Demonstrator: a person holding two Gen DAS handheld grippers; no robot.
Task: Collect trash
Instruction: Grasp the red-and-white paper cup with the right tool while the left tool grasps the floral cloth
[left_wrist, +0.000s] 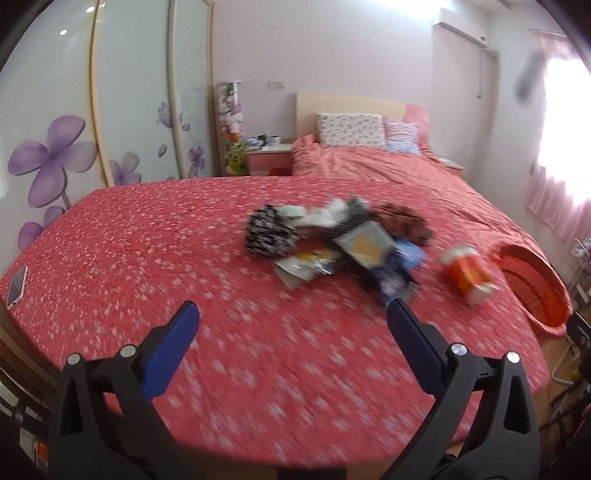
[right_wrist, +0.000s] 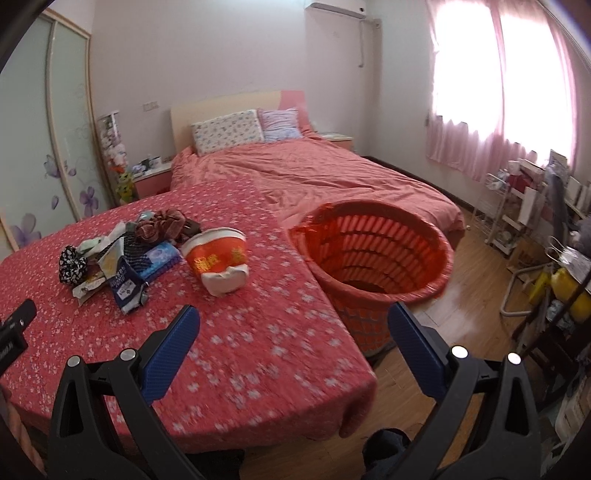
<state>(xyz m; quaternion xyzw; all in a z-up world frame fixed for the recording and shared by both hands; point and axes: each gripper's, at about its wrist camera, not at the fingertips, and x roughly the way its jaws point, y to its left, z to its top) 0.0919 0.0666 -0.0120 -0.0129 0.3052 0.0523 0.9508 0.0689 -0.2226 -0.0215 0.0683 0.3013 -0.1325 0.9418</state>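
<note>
A heap of trash (left_wrist: 340, 243) (right_wrist: 122, 254), wrappers, crumpled paper and cloth scraps, lies on the red flowered bedspread (left_wrist: 147, 258) (right_wrist: 258, 332). Beside it a red and white paper noodle cup (left_wrist: 467, 273) (right_wrist: 218, 260) lies on its side. An orange slatted basket (left_wrist: 532, 284) (right_wrist: 376, 254) stands on the floor against the bed's right edge, and nothing shows inside it. My left gripper (left_wrist: 291, 314) is open above the bedspread, short of the heap. My right gripper (right_wrist: 293, 321) is open too, over the bed's corner, near the basket.
A white phone (left_wrist: 16, 286) lies at the bed's left edge. Pillows (right_wrist: 227, 131) lean on the headboard. A nightstand (left_wrist: 269, 155) stands left of the bed. Wire racks and clutter (right_wrist: 532, 206) line the right wall under pink curtains. Wood floor (right_wrist: 472, 258) shows beyond the basket.
</note>
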